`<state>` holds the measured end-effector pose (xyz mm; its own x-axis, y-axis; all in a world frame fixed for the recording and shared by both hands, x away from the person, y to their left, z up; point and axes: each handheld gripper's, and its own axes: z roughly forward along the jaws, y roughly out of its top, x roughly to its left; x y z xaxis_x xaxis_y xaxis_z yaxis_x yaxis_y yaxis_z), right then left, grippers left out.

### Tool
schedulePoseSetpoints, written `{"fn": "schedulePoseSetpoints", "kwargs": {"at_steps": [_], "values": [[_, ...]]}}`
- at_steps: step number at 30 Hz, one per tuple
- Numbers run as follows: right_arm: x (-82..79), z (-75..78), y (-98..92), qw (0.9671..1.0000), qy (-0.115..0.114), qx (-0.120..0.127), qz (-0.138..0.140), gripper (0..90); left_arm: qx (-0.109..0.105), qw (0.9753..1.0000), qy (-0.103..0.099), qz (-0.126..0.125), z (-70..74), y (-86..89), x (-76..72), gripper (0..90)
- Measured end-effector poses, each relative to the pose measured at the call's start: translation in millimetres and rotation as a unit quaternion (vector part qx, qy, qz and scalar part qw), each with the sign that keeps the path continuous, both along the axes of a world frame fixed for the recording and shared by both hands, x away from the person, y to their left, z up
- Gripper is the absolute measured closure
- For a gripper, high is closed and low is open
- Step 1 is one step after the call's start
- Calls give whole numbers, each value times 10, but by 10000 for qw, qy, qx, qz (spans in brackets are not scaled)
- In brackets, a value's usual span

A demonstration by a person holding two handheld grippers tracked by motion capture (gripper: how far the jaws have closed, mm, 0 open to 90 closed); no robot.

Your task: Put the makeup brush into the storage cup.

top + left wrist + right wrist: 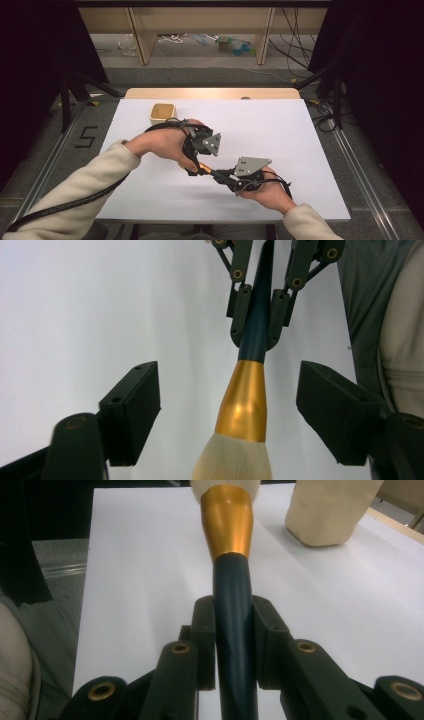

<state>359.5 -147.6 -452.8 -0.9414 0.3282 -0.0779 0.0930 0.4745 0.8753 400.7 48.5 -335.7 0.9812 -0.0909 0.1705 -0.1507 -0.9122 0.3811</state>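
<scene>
A brush with a dark teal handle (231, 587), a gold ferrule (243, 400) and cream bristles (235, 460) is held above the white table (270, 130). My right gripper (234, 630) is shut on the handle, which the left gripper view also shows (256, 330). My left gripper (232, 410) is open, one jaw on each side of the ferrule and apart from it. In the high view the two grippers meet nose to nose, left gripper (194, 167) and right gripper (222, 176), with the orange ferrule (203, 169) between them.
A small cream cup (163, 113) stands near the table's back edge, left of centre; it appears again in the right gripper view as the cream cup (330, 510), beyond the brush. A wooden strip (212, 93) runs along the far edge.
</scene>
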Motion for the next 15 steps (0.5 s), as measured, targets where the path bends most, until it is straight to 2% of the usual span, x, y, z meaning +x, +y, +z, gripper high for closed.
{"fn": "schedulePoseSetpoints", "kwargs": {"at_steps": [3,10,12,15], "values": [[0,-1,3,10000,-14,-6,-13,756,-90,9999,-99,67,-27,117,11,202],[10,-6,-1,10000,-44,0,-51,756,-351,9990,-2,288,-74,301,-10,178],[14,-2,-5,9999,-76,11,-69,756,-469,9982,70,373,-92,350,-20,171],[13,5,-13,9999,-48,16,-95,756,-629,9968,48,485,-113,428,-22,159]]}}
